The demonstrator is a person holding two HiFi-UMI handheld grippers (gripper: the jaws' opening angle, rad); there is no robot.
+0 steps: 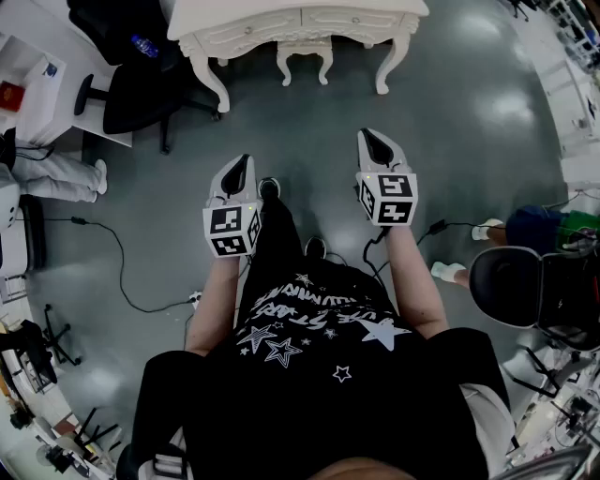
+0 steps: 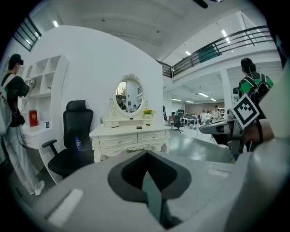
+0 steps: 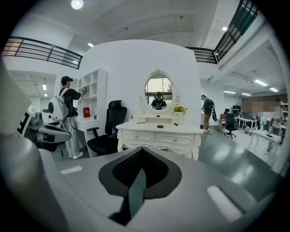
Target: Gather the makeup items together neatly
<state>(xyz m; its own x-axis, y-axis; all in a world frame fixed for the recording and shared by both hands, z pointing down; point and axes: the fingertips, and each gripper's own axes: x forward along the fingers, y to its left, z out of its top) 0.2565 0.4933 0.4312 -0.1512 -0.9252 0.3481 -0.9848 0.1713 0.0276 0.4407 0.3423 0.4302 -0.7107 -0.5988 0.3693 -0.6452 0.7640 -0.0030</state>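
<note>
While left gripper (image 1: 242, 164) and right gripper (image 1: 375, 139) jaws sit closed, dressing table (image 1: 281, 21) ahead, black chair (image 1: 141, 94) beside it

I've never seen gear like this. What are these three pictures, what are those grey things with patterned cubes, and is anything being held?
No robot: a person holds two hand tools, the left gripper and right gripper, each with two jaws. One picture comes from a camera on the person's head, looking down; the others from cameras riding on each gripper. Both grippers are shut and empty. Ahead stands a white dressing table with an oval mirror; the small items on it are too far to identify.
</note>
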